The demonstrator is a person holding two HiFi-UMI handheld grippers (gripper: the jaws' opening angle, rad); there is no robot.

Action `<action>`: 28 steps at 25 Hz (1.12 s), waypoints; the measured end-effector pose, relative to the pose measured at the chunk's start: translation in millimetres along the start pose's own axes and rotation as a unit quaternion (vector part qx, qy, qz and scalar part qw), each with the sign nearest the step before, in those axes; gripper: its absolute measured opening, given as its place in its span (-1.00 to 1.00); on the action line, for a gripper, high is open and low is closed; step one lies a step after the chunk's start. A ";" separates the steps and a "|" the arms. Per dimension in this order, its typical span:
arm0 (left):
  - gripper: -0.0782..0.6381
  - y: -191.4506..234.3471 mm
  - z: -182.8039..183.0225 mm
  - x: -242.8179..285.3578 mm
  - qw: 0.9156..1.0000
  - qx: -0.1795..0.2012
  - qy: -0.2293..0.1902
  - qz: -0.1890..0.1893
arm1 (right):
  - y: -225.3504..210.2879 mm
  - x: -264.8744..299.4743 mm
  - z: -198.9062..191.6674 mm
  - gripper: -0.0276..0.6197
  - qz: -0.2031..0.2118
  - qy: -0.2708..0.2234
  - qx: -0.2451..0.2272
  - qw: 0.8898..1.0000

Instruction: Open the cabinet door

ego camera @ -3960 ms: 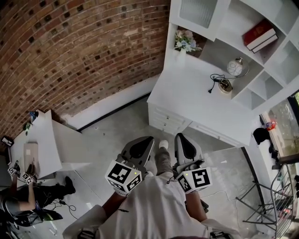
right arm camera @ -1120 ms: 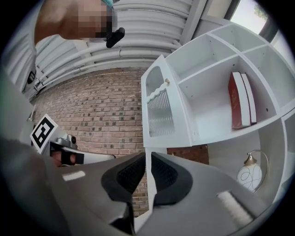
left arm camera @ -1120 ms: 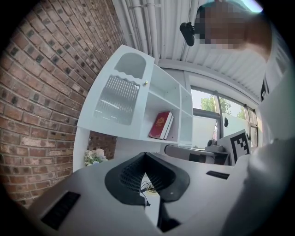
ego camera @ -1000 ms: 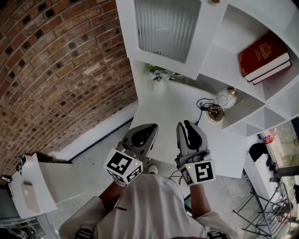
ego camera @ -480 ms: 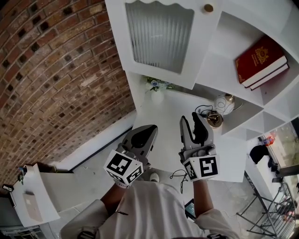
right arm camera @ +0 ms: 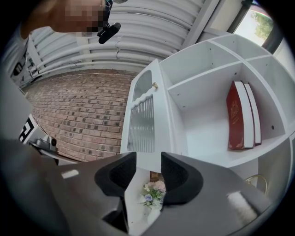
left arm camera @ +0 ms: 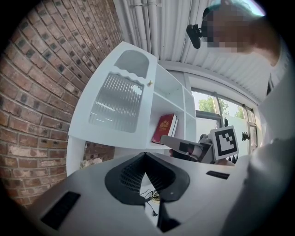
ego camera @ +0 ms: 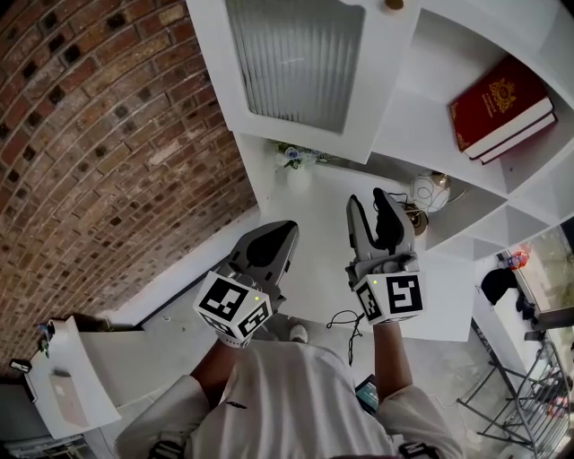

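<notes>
Cabinet door (ego camera: 296, 63) w/ ribbed glass hangs above tabletop (ego camera: 318, 229); its knob (ego camera: 395, 4) sits at the door's top-right corner in head view. R claw (ego camera: 368, 202) is well below knob, apart from door; jaws just been opening, nothing btwn them. L claw (ego camera: 280, 235) is clenched, empty, under door's lower edge.

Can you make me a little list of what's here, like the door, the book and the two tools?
door: white cabinet door with ribbed glass panel, looks shut
knob: small gold round knob, untouched
book: red hardcover book, on the open shelf beside the door
left tool: jaws together, empty
right tool: jaws apart, have just been opening, nothing between them
</notes>
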State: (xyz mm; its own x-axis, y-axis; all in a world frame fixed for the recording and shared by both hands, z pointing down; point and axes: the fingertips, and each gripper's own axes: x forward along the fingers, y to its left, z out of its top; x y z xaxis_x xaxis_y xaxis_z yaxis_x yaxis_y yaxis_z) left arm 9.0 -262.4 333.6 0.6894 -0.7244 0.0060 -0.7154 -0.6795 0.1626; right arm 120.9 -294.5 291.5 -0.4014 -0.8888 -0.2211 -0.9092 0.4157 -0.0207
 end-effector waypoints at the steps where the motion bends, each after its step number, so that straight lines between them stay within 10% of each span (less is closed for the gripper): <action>1: -0.76 0.7 0.0 2.1 1.000 0.000 -0.001 -0.001 | -2.8 2.1 -1.0 -0.41 -0.001 0.000 0.001 1.000; 28: -0.76 21.8 -0.8 37.0 1.000 -0.005 0.008 -0.015 | -47.5 63.8 -24.1 -0.15 -0.023 0.027 -0.004 0.999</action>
State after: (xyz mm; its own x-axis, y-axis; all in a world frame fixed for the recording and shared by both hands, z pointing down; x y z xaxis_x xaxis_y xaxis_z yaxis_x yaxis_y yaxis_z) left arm 19.1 -303.9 338.1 0.7117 -0.7022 0.0166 -0.6938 -0.6991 0.1728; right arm 135.8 -375.5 301.9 -0.3645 -0.9162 -0.1666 -0.9276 0.3729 -0.0213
